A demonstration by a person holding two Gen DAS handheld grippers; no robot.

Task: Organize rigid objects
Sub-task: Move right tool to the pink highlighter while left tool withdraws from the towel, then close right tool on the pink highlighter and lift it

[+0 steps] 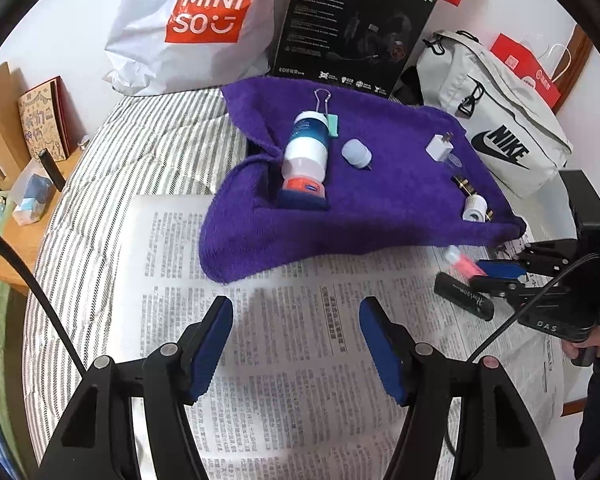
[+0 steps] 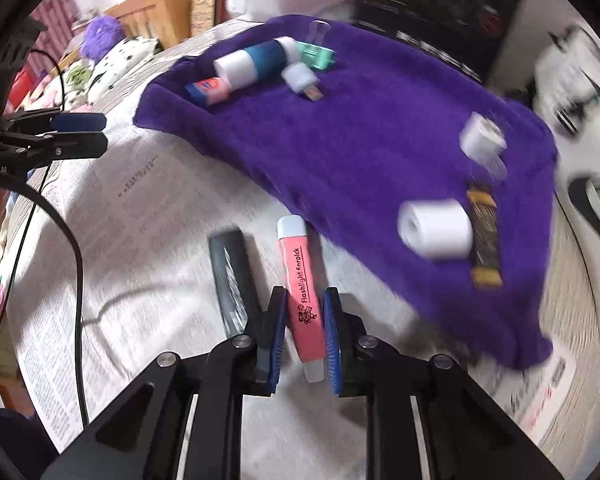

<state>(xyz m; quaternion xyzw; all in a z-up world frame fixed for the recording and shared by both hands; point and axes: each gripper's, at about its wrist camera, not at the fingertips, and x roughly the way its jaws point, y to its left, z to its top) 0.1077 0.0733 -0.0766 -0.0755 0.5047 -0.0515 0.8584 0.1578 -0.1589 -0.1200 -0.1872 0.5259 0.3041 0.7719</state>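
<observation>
Right gripper (image 2: 305,330) pinches the pink flashlight (image 2: 303,292) mid-body, long axis running along the fingers toward the purple towel (image 2: 380,128) just ahead, over the newspaper (image 2: 140,220); left gripper (image 1: 296,344) hangs spread, empty, farther off.

A home bedroom, to judge by the striped quilt (image 1: 148,148) spread as the work surface, with a Miniso shopping bag (image 1: 188,24) at eleven o'clock, a Nike pouch (image 1: 496,120) at two, a wooden bedside shelf (image 1: 16,216) at nine and a spotted pillow (image 2: 120,60) beyond.
</observation>
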